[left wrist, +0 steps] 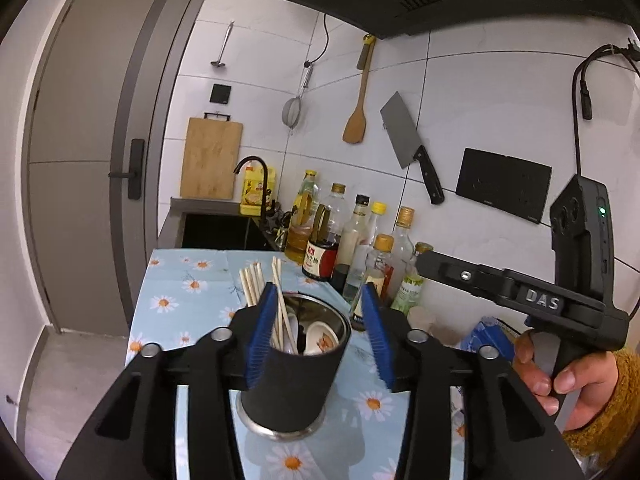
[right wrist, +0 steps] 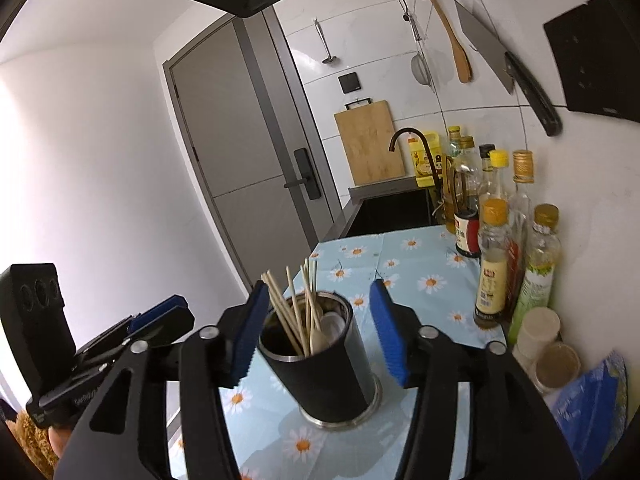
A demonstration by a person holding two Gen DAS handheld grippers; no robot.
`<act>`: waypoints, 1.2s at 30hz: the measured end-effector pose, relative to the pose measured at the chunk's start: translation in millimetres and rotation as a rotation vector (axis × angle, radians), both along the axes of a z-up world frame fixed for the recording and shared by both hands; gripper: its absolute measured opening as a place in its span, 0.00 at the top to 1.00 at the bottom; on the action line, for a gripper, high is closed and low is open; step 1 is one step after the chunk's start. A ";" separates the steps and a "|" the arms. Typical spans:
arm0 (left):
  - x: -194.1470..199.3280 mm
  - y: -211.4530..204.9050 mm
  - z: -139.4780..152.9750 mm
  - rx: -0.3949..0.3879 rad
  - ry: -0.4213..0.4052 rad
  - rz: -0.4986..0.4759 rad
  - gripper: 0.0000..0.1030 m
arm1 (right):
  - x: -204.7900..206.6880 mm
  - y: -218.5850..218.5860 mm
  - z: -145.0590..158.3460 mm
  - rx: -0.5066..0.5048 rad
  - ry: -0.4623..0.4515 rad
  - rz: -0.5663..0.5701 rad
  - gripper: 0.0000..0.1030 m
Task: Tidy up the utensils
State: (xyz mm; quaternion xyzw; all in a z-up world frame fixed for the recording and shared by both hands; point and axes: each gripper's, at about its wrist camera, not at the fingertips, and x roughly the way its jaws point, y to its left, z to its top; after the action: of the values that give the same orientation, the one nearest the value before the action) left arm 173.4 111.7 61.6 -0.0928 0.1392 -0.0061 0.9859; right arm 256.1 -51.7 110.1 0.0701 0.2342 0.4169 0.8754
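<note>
Blue-padded fingers of the left gripper (left wrist: 320, 336) stand part open on either side of the utensil holder (left wrist: 294, 376); the left pad lies close against its wall, the right pad stands clear, and nothing is clamped. Within the right wrist view, the right gripper (right wrist: 318, 334) likewise stands part open about the holder, both pads apart from it. Upright on the daisy-print tablecloth (right wrist: 420, 276), the black holder has its long axis vertical and its mouth upward. Chopsticks (right wrist: 290, 308) stand in it, tips up, fanned leftward; a pale spoon (right wrist: 320, 330) rests beside them. Farther right, bottles (right wrist: 496, 256) line the tiled wall.
</note>
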 end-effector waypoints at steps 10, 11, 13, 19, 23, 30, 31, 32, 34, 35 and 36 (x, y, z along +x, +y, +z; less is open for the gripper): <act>-36.6 -23.2 -9.1 -0.023 0.082 0.101 0.10 | -30.2 -43.8 -8.1 -0.039 0.022 0.063 0.07; -41.1 -24.9 -10.7 -0.032 0.088 0.109 0.07 | -33.1 -47.9 -9.6 -0.050 0.019 0.064 0.05; -47.2 -27.3 -12.5 -0.037 0.106 0.134 0.07 | -38.5 -54.8 -13.8 -0.070 0.029 0.074 0.05; -70.0 -37.0 -18.3 -0.021 0.169 0.163 0.07 | -59.6 -68.2 -22.2 -0.114 0.028 0.059 0.05; -85.3 -42.9 -24.9 0.012 0.205 0.160 0.06 | -85.6 -72.4 -29.8 -0.166 0.014 0.040 0.05; -106.3 -56.7 -33.7 0.057 0.235 0.142 0.07 | -122.3 -75.4 -42.7 -0.214 0.045 0.029 0.05; -108.9 -58.5 -35.2 0.056 0.238 0.137 0.07 | -126.2 -75.6 -44.5 -0.222 0.050 0.028 0.05; -110.4 -60.2 -37.0 0.052 0.248 0.130 0.07 | -130.5 -76.0 -46.2 -0.228 0.054 0.021 0.05; -113.2 -62.4 -40.7 0.046 0.264 0.128 0.07 | -136.3 -77.4 -49.0 -0.232 0.066 0.018 0.05; -114.2 -62.2 -42.2 0.040 0.269 0.126 0.07 | -139.1 -78.0 -50.2 -0.239 0.067 0.013 0.05; -115.5 -62.6 -44.5 0.034 0.277 0.122 0.07 | -140.6 -78.5 -50.9 -0.246 0.066 0.006 0.05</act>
State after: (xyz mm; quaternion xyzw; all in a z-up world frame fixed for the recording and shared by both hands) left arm 57.9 49.1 17.1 -0.0841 0.2683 0.0689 0.9572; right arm 115.5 -130.2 59.2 -0.0248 0.3124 0.3850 0.8681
